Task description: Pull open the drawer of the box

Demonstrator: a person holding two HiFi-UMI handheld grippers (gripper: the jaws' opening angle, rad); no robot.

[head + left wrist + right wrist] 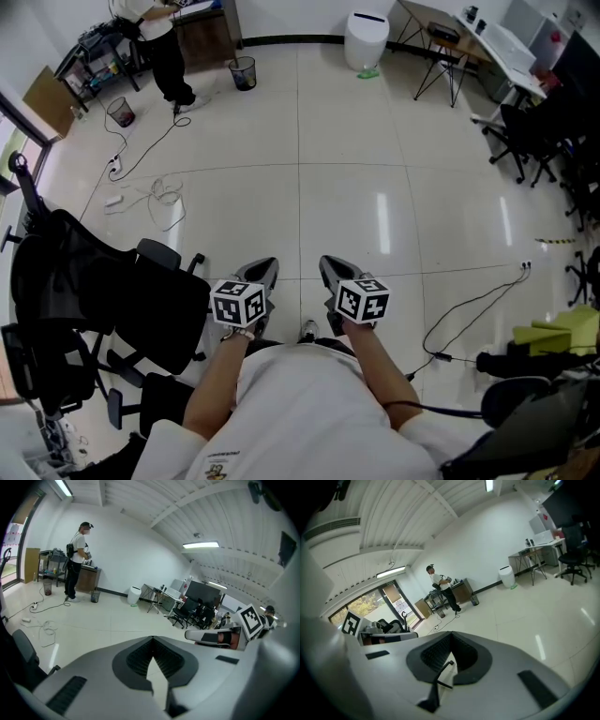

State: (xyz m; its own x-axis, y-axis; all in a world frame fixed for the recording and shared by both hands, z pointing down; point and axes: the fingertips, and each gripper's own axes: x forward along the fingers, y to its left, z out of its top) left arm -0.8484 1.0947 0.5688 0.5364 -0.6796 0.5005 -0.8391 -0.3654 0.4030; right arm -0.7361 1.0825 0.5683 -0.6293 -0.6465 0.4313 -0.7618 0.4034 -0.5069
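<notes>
Two grippers sit side by side at the lower middle of the head view, both aimed forward over the floor.

Left grey two-jaw gripper (263, 269): jaws closed tip to tip, nothing between them. Right grey two-jaw gripper (327, 266): jaws likewise fully together, holding nothing. Box with drawer: shows in none of the three views, so its position cannot be told.

Open room: the glossy pale tiled floor (375, 178) lies free ahead of both grippers, across the middle of the room.

Edges:
- Left: black mesh office chair (103, 291) just beside the left gripper, with a loose white cable (161, 199) on the floor ahead of it.
- Right: thin black cable (469, 309) curving over the tiles, with black office chairs (530, 141) and white desks (487, 37) along that side.
- Far wall: white lidded bin (366, 39) and black mesh wastebasket (242, 72), the latter near a standing person (157, 42).
</notes>
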